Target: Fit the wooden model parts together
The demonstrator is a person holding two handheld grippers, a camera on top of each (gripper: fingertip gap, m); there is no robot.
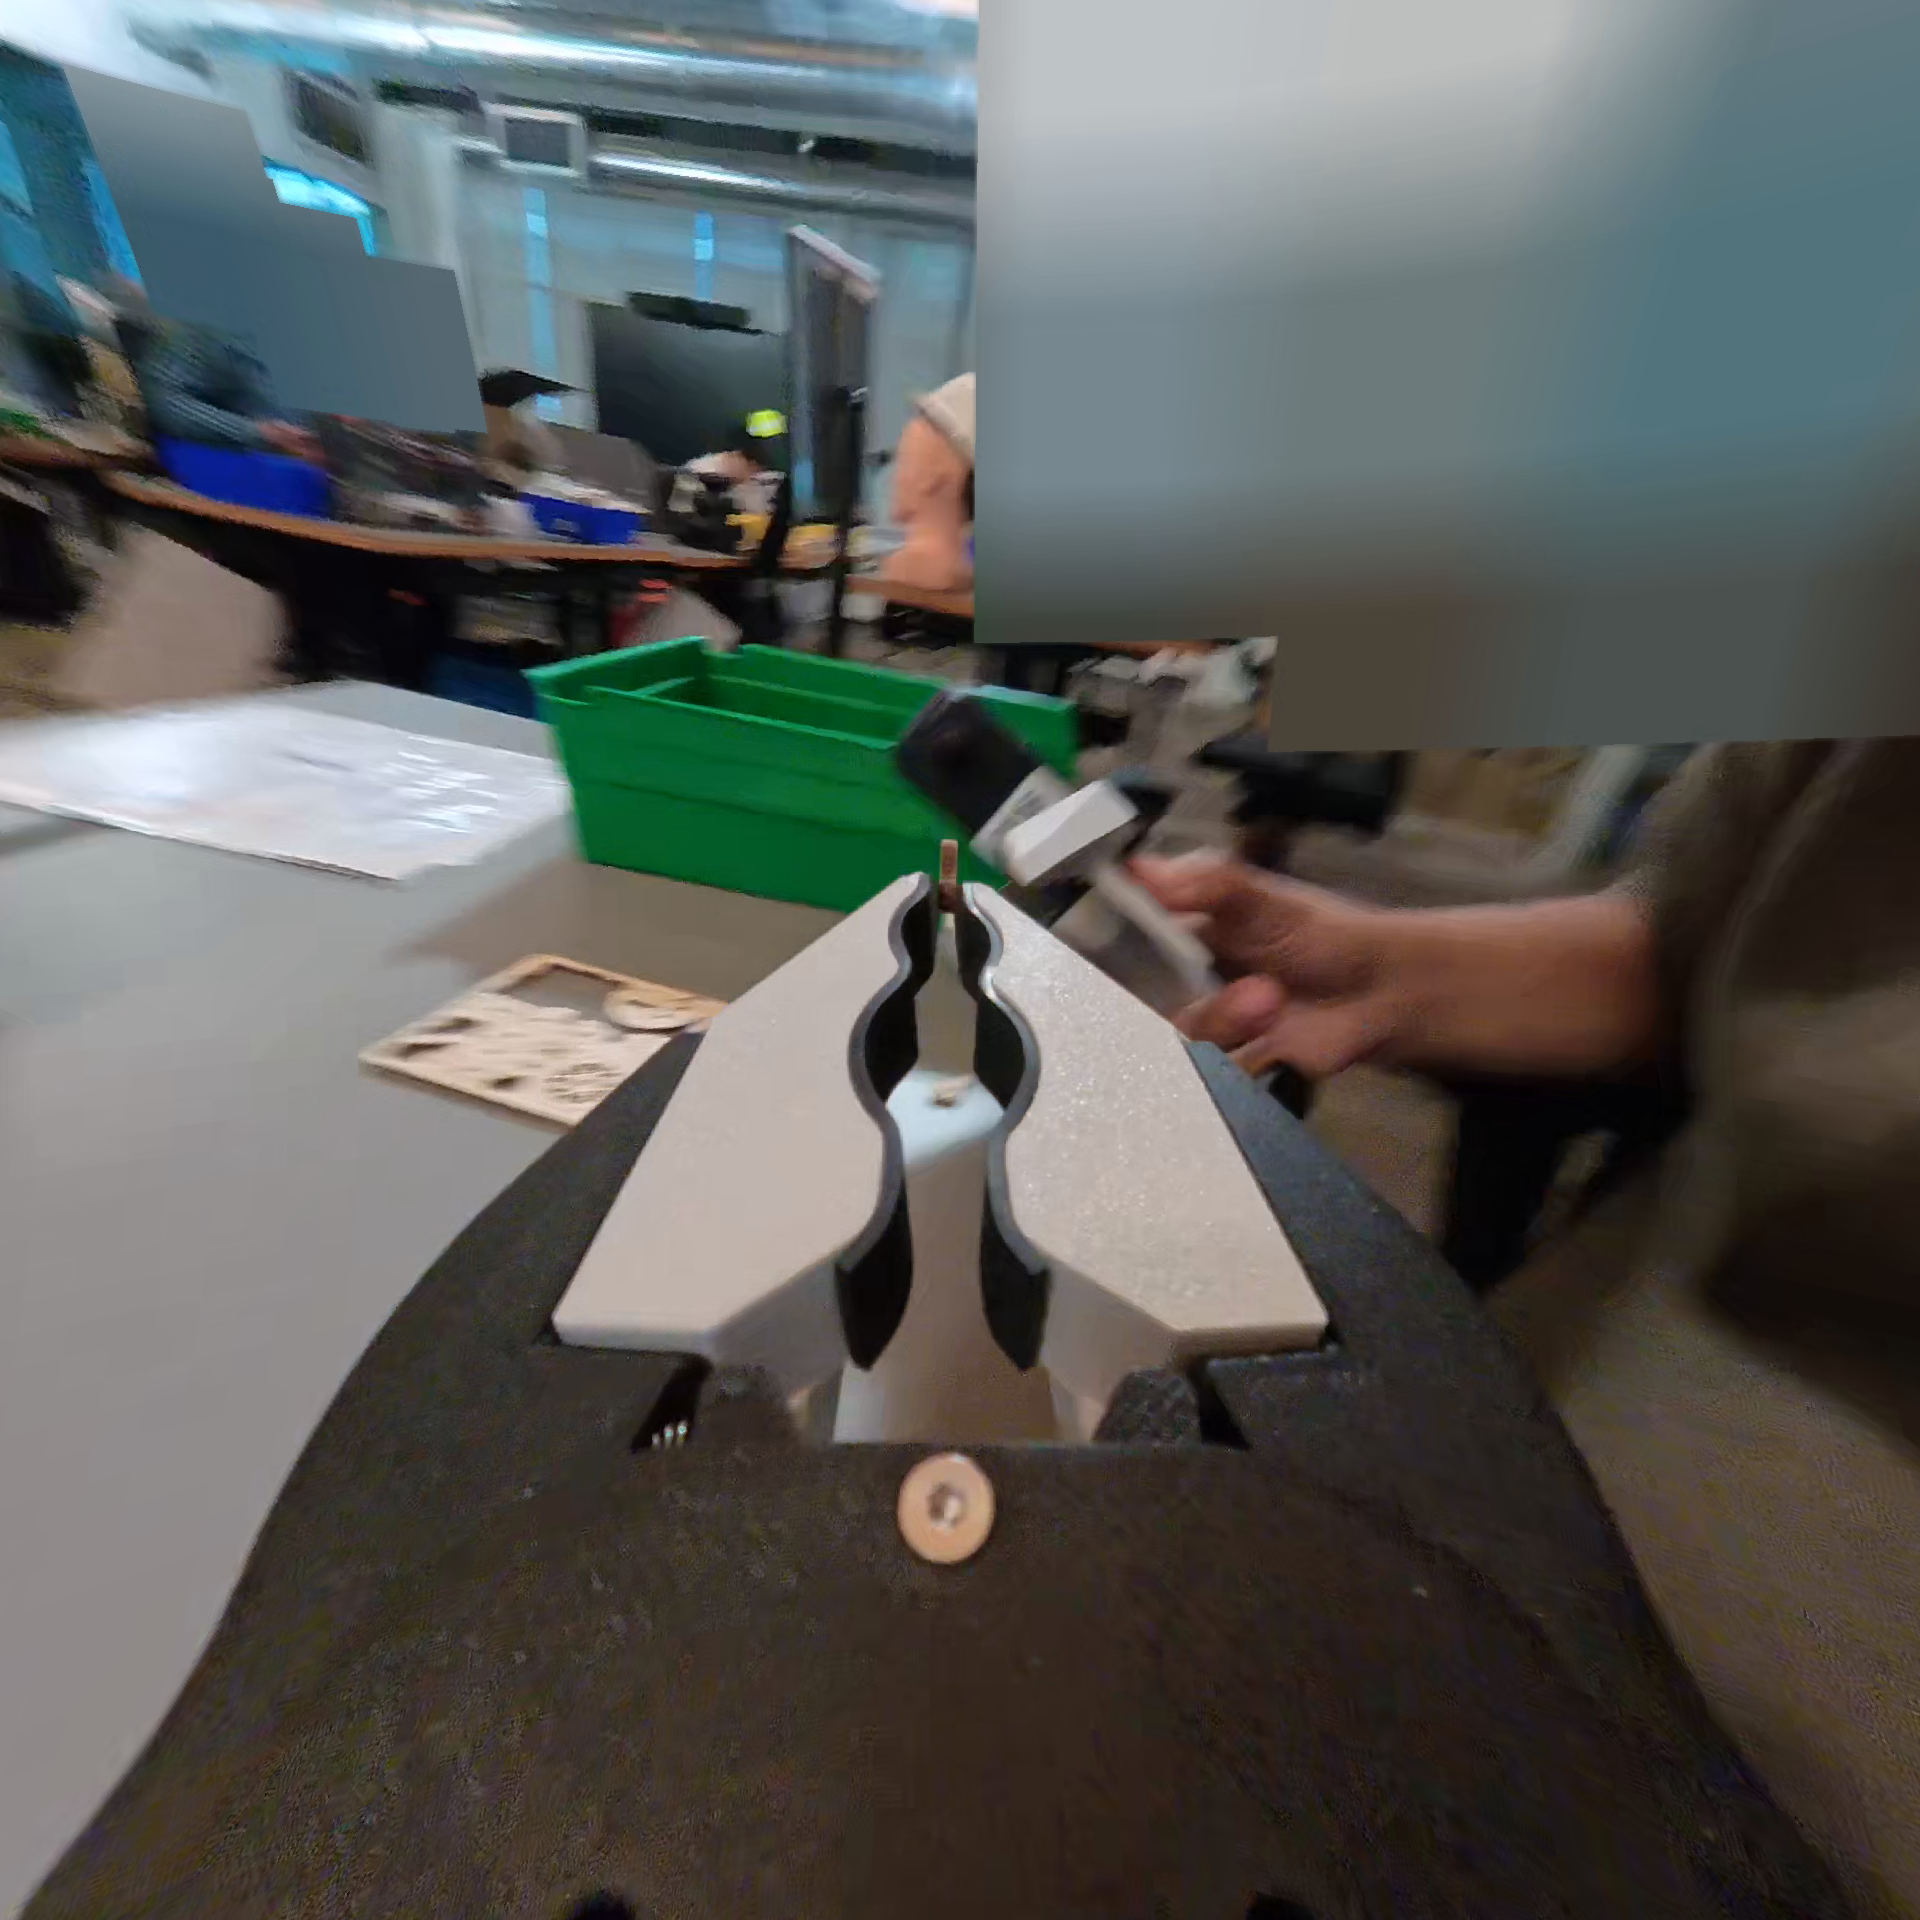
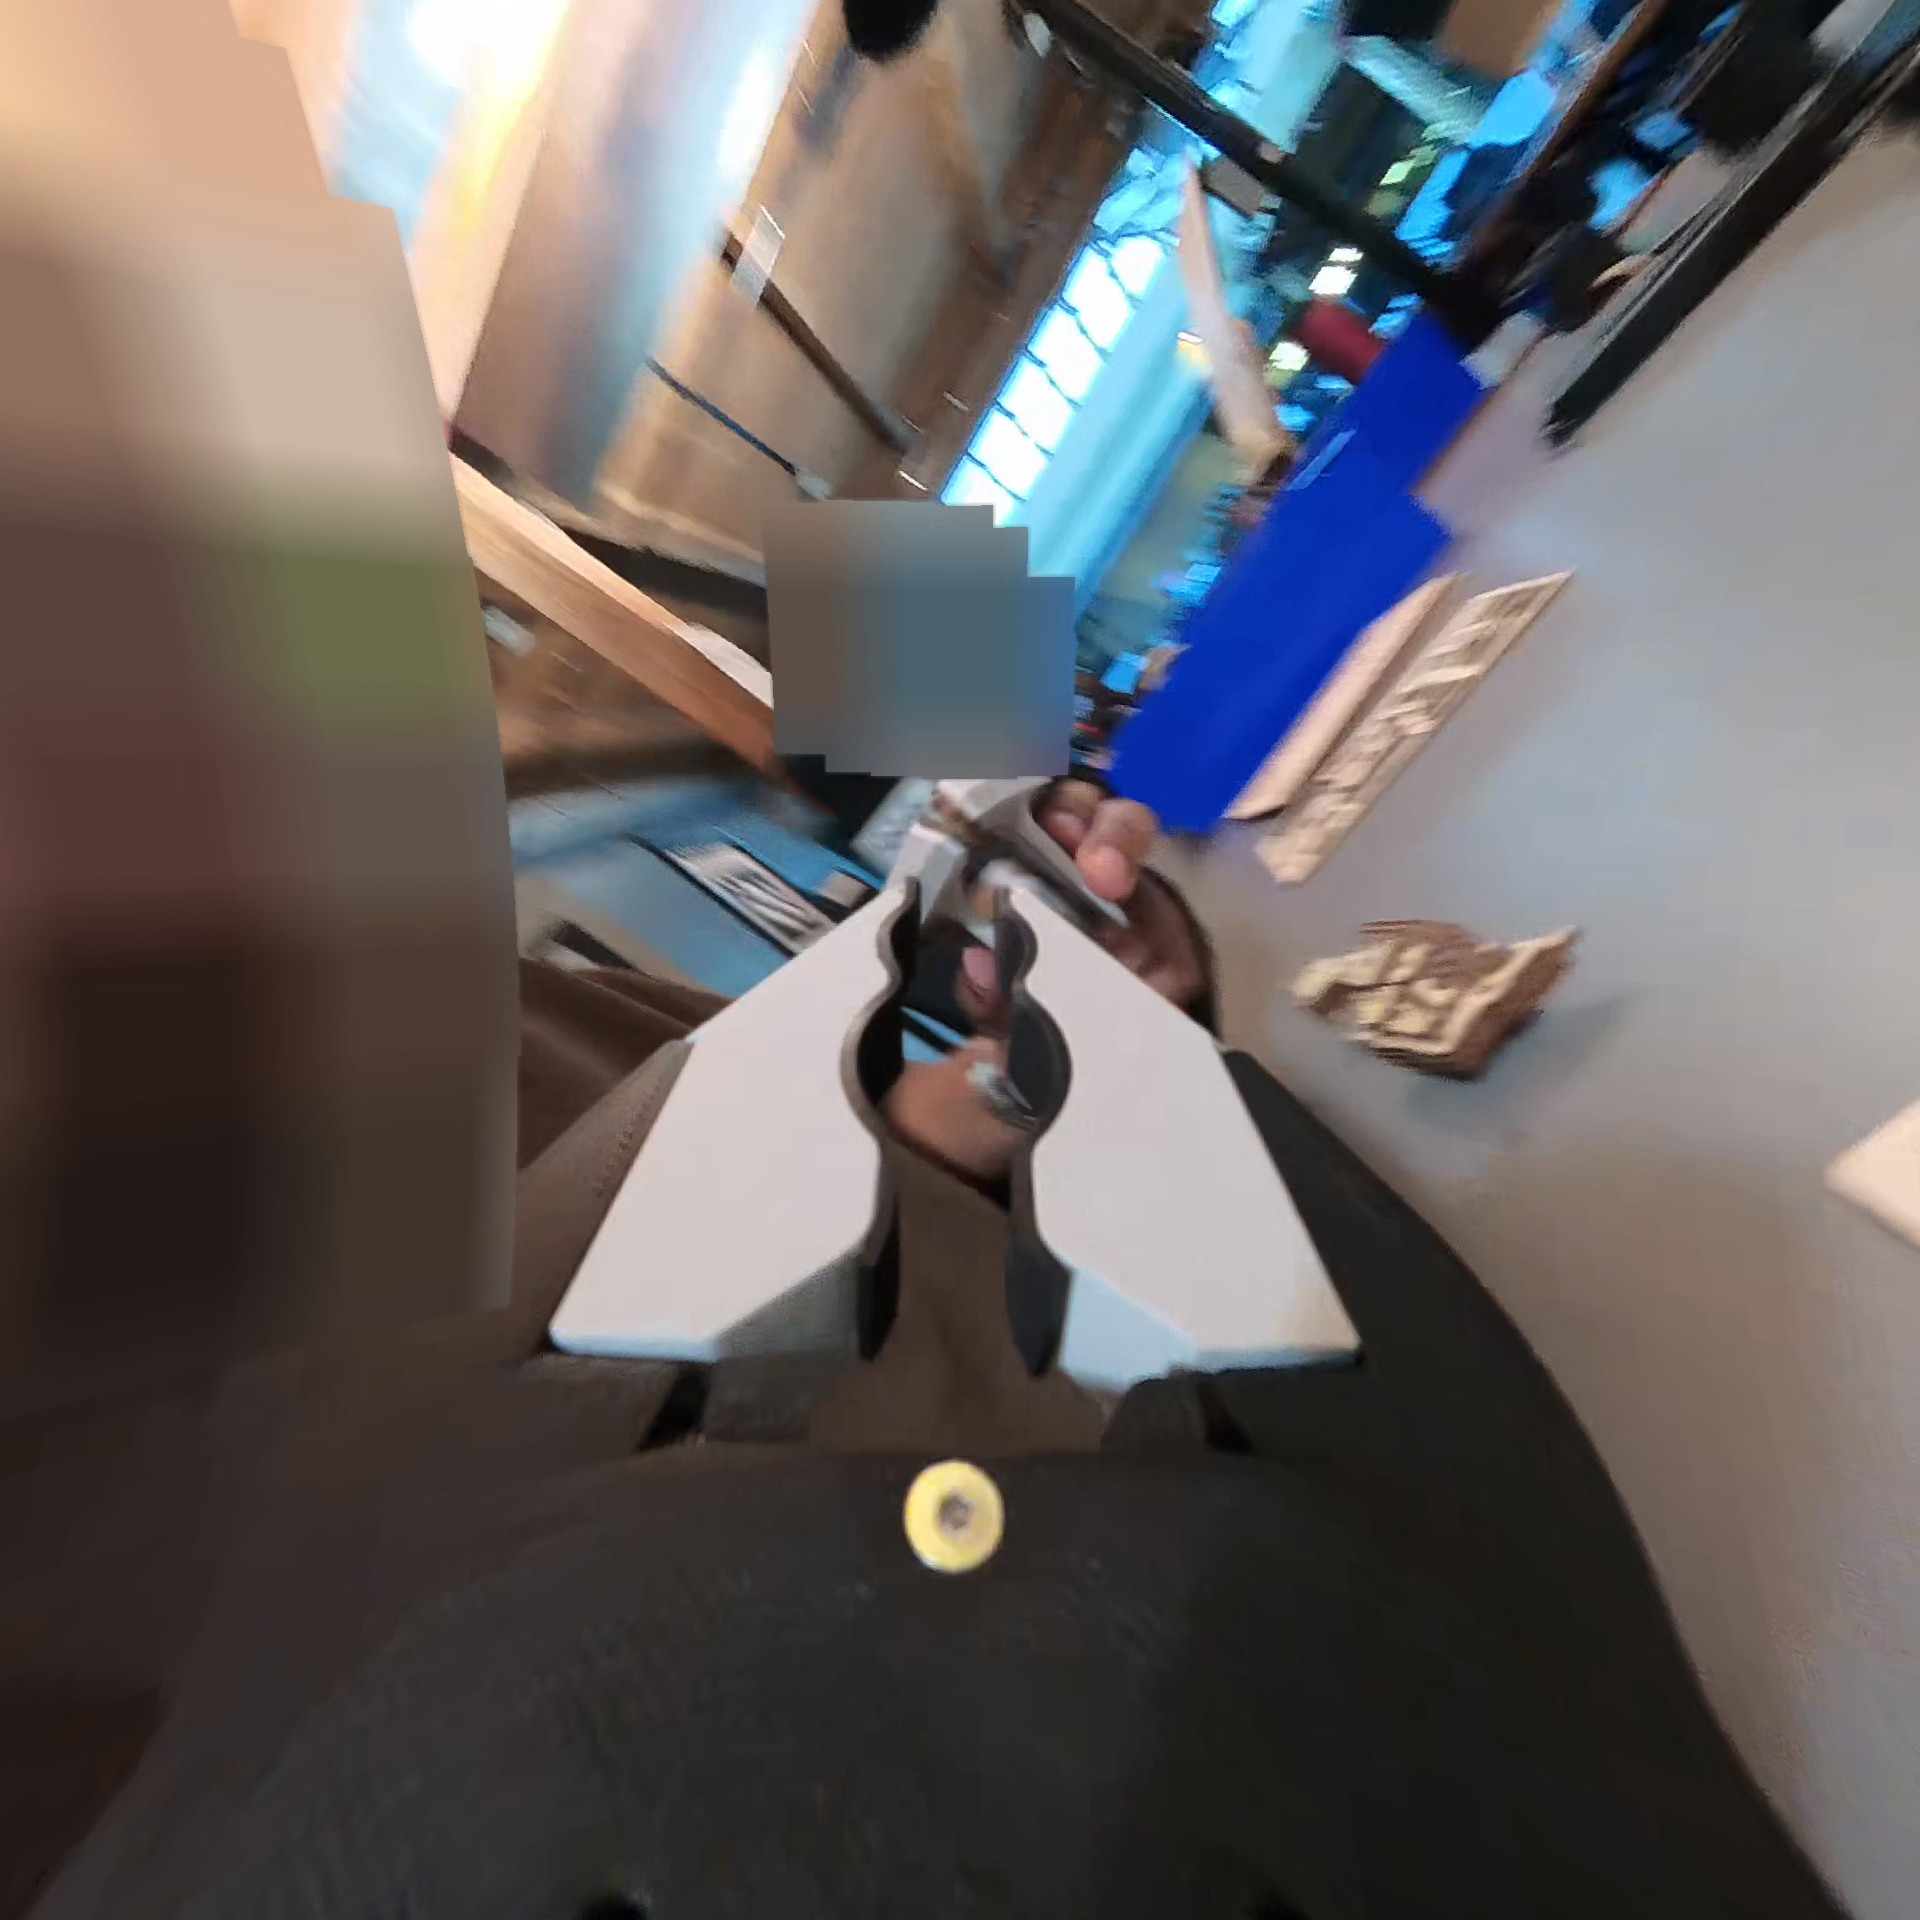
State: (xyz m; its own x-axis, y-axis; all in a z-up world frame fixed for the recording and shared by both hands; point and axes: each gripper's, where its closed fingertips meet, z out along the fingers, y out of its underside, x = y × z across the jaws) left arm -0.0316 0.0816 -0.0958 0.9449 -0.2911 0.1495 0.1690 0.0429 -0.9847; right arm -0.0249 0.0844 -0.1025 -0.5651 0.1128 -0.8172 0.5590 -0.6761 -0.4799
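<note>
In the left wrist view my left gripper (image 1: pixel 948 899) is shut on a small thin wooden part (image 1: pixel 948 868) that sticks up from its fingertips, held above the grey table (image 1: pixel 208 1143). My right gripper (image 1: pixel 1049 831) shows just behind it, held in a hand (image 1: pixel 1299 977), close to the wooden part. In the blurred right wrist view my right gripper (image 2: pixel 958 909) has its jaws nearly together. The blur hides whether anything is between them. The left gripper (image 2: pixel 997 831) and the hand holding it lie right in front of it.
A wooden sheet with cut-outs (image 1: pixel 530 1029) lies on the table to the left. A green bin (image 1: pixel 769 769) stands behind, beside a white sheet (image 1: pixel 281 779). In the right wrist view there are wooden sheets (image 2: pixel 1434 707), a pile of wooden parts (image 2: pixel 1444 997) and a blue bin (image 2: pixel 1299 623).
</note>
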